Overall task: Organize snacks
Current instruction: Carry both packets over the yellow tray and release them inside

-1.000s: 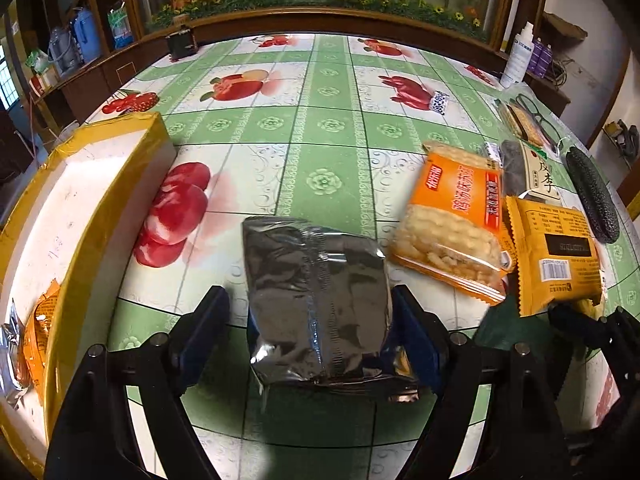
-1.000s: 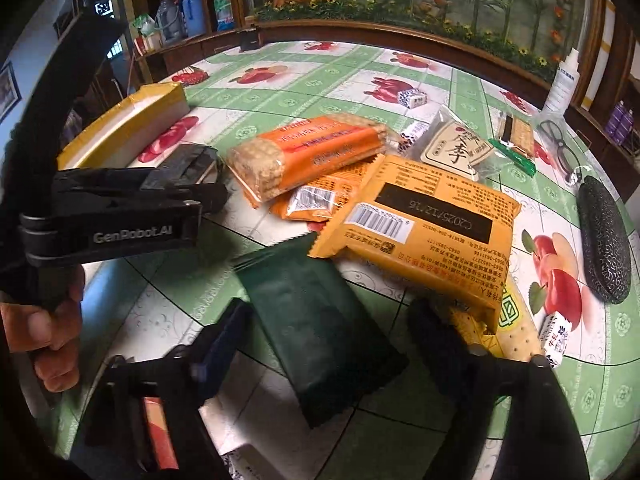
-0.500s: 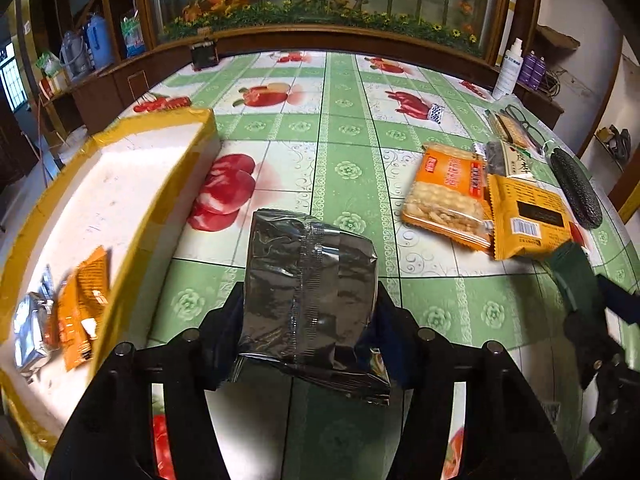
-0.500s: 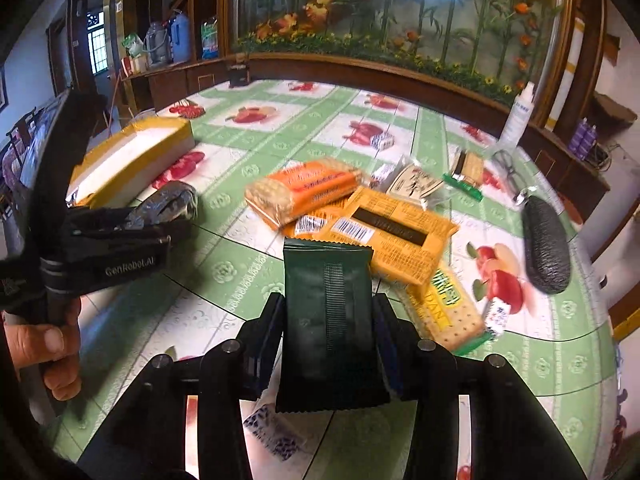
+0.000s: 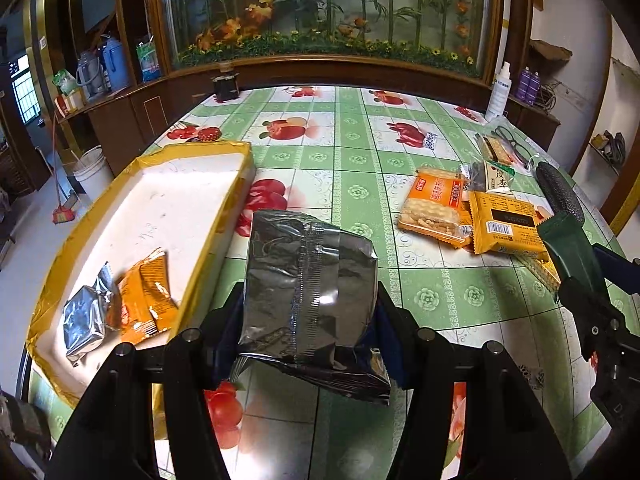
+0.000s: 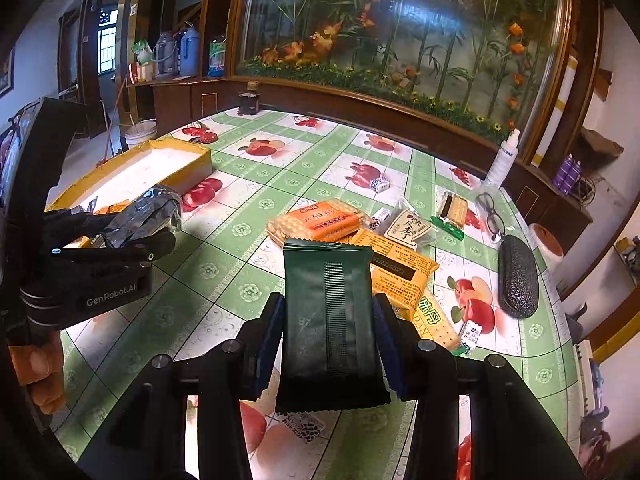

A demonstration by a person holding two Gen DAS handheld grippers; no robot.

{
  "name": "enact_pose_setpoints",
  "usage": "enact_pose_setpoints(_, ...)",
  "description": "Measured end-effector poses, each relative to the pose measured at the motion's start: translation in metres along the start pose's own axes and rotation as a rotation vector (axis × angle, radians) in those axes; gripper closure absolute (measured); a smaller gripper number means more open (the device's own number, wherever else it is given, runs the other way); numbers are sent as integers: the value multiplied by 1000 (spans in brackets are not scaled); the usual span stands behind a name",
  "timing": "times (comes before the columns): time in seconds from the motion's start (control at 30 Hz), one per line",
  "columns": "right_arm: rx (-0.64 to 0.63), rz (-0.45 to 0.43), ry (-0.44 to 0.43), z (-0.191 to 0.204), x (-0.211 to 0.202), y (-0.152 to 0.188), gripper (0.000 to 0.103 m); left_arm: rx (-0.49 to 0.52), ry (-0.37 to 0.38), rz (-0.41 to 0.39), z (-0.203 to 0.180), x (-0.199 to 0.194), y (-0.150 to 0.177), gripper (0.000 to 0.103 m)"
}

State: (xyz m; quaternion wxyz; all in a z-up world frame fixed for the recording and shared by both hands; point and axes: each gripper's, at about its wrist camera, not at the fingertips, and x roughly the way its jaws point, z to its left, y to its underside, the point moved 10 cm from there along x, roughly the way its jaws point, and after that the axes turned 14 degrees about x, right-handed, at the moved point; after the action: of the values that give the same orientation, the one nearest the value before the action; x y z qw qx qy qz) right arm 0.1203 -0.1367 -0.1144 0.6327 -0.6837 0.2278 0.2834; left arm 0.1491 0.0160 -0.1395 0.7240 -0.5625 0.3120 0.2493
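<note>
Left wrist view: the left gripper [image 5: 308, 320] is seen clenched on one silver foil packet [image 5: 310, 292], held clear above the green fruit-print tablecloth [image 5: 360, 152]. To the left of that gripper one yellow-edged white tray [image 5: 168, 196] is seen, and two packets are counted inside it: one silver pack [image 5: 86, 324] and one orange pack [image 5: 146, 296], lying touching each other. Ahead and to the right, well apart from the gripper, a cluster of snacks is seen: one orange cracker pack [image 5: 434, 204] and one yellow packet with a barcode [image 5: 506, 226], overlapping at their edges. At the right edge the right gripper [image 5: 576, 268] comes into frame, closed on one dark green packet [image 5: 572, 248].

In the right wrist view, that dark green packet [image 6: 330, 328] is gripped upright between both pads of the right gripper [image 6: 328, 336], above the table. Off to its left the left gripper [image 6: 132, 236] is seen from the side, with "GenRobot.AI" readable on its body and the silver foil packet [image 6: 148, 212] pinched in it. Beyond the green packet, one packet marked with the characters "皮李" [image 6: 408, 228] is read, one cracker strip lettered "DAN" [image 6: 434, 320], one pair of glasses [image 6: 490, 214], one dark textured case [image 6: 516, 276] and one white spray bottle [image 6: 504, 158].
</note>
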Motion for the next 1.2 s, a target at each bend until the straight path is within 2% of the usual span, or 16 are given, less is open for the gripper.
enact_pose_setpoints(0.6,-47,-36,-40,40,-12,-12,58,-59,-35,-50,41,-26,12,45)
enact_pose_setpoints(0.83,-26,33,-189,84,1,-11,58,-136,-96,-54,93,-37,29,45)
enact_pose_setpoints(1.03,-46,62,-274,130,10,-14,58,-213,-155,-46,141,-41,48,45)
enact_pose_setpoints(1.2,-70,66,-334,169,15,-21,58,-253,-181,-34,162,-39,60,45)
